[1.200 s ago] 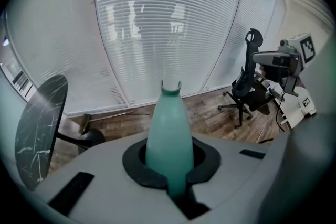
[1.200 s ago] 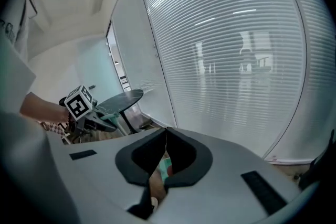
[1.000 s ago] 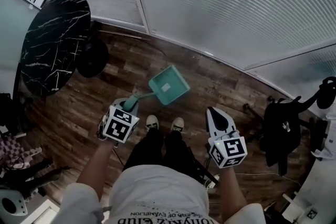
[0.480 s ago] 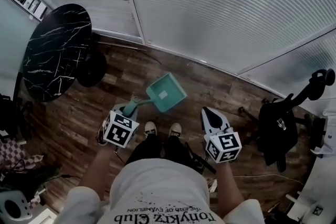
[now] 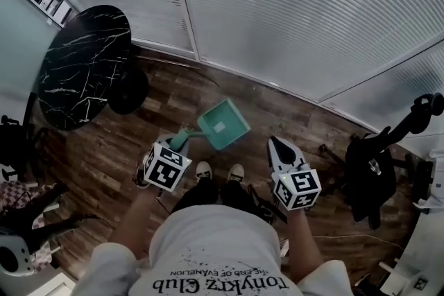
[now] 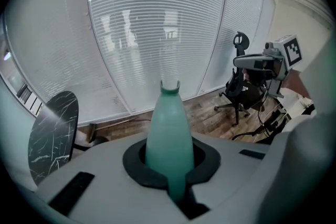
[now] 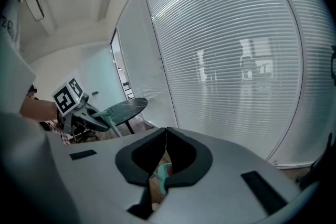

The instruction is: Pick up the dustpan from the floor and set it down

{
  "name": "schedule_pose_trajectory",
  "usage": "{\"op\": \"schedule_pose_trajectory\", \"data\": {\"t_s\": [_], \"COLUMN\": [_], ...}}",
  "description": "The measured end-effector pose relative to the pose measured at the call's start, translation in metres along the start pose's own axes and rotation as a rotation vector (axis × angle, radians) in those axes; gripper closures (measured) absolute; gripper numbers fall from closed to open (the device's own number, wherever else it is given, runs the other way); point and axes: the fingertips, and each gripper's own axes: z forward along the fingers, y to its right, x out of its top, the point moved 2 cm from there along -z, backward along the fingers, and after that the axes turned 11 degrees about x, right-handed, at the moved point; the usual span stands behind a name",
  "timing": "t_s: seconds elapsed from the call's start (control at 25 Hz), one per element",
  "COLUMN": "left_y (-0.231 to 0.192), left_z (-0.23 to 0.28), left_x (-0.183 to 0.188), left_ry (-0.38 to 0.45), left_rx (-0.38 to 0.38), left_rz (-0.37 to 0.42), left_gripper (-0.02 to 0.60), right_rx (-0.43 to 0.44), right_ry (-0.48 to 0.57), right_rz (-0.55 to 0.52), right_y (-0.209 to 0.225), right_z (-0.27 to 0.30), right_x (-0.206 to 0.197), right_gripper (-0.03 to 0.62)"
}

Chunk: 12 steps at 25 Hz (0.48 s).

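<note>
A teal dustpan hangs tilted over the wooden floor, just ahead of the person's shoes. Its handle runs back into my left gripper, which is shut on it. In the left gripper view the teal handle stands up between the black pads, and the pan itself is hidden. My right gripper hovers to the right of the pan, shut and holding nothing. In the right gripper view its jaw tips meet, with a bit of teal dustpan showing below them.
A round black marble table stands at the left by the glass wall with blinds. A black office chair sits at the right, with cables on the floor near it. Bare wooden floor lies beyond the pan.
My left gripper has risen a little with the dustpan still in its grip. The right gripper keeps its place beside it, jaws unchanged.
</note>
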Motion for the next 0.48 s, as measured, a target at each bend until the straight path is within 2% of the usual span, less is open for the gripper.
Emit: {"op": "schedule_pose_trajectory", "data": {"t_s": [0.48], "left_y": [-0.0013], "left_z": [-0.0033], "left_x": [-0.0009], "left_ry": [0.017], "left_rx": [0.019], "left_rz": [0.007], "left_gripper": [0.557], "right_rx": [0.008], "right_ry": [-0.002], "right_rz": [-0.001], "right_y": [-0.0059], "right_z": [-0.001], "right_x": [-0.0027], "right_gripper": [0.569]}}
